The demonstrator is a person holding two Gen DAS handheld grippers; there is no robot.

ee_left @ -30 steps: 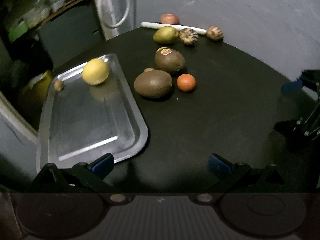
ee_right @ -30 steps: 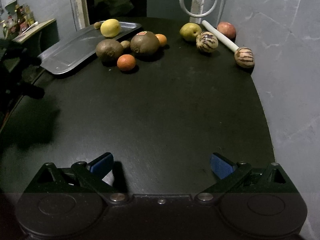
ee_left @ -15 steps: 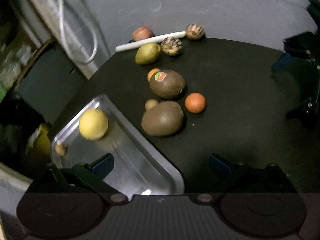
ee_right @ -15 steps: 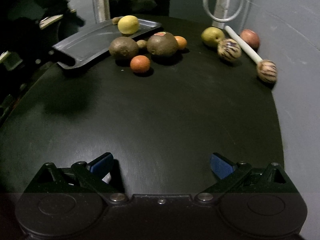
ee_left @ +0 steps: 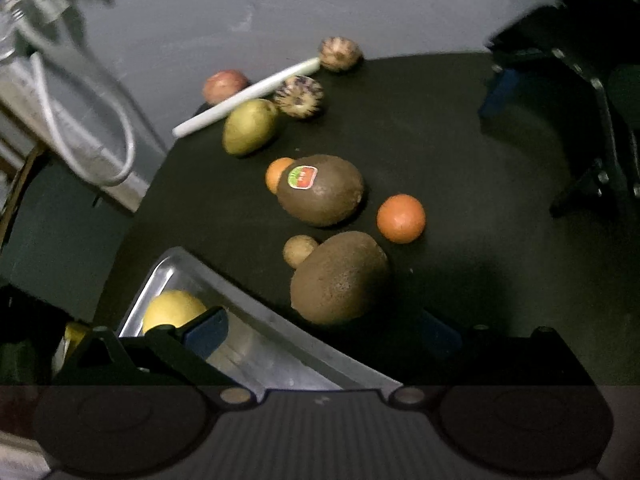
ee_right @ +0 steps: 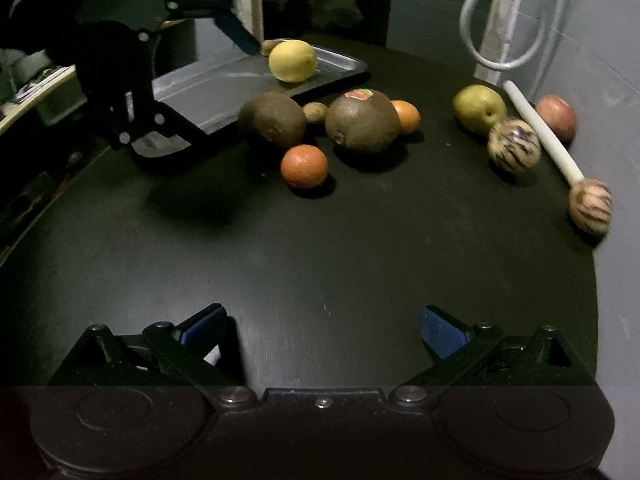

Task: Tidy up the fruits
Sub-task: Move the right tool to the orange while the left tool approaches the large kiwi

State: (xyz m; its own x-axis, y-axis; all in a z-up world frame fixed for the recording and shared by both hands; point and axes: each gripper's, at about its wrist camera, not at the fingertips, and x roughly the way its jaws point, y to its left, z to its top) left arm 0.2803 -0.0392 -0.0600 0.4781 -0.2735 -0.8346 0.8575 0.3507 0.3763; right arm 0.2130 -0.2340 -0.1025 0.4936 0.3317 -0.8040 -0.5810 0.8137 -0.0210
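Note:
Fruit lies on a round black table (ee_right: 320, 248). A steel tray (ee_left: 256, 344) holds a lemon (ee_left: 172, 314); the tray (ee_right: 224, 80) and lemon (ee_right: 292, 60) also show in the right wrist view. Two large brown kiwis (ee_left: 340, 280) (ee_left: 322, 190), a small brown fruit (ee_left: 299, 249), two oranges (ee_left: 401, 218) (ee_left: 278, 172), a pear (ee_left: 250, 126), two striped fruits (ee_left: 299, 95) (ee_left: 340, 53) and an apple (ee_left: 224, 85) lie beyond. My left gripper (ee_left: 320, 330) is open, just short of the near kiwi. My right gripper (ee_right: 322, 328) is open and empty over bare table.
A white stick (ee_left: 248, 96) lies by the wall among the far fruit. A grey wall (ee_left: 320, 8) borders the table. A looped white cable (ee_right: 504, 16) hangs at the back. The right gripper shows at the right in the left wrist view (ee_left: 560, 120).
My left gripper has swung right and moved forward, from over the tray toward the near kiwi. My right gripper has moved forward toward the fruit. Both stay open.

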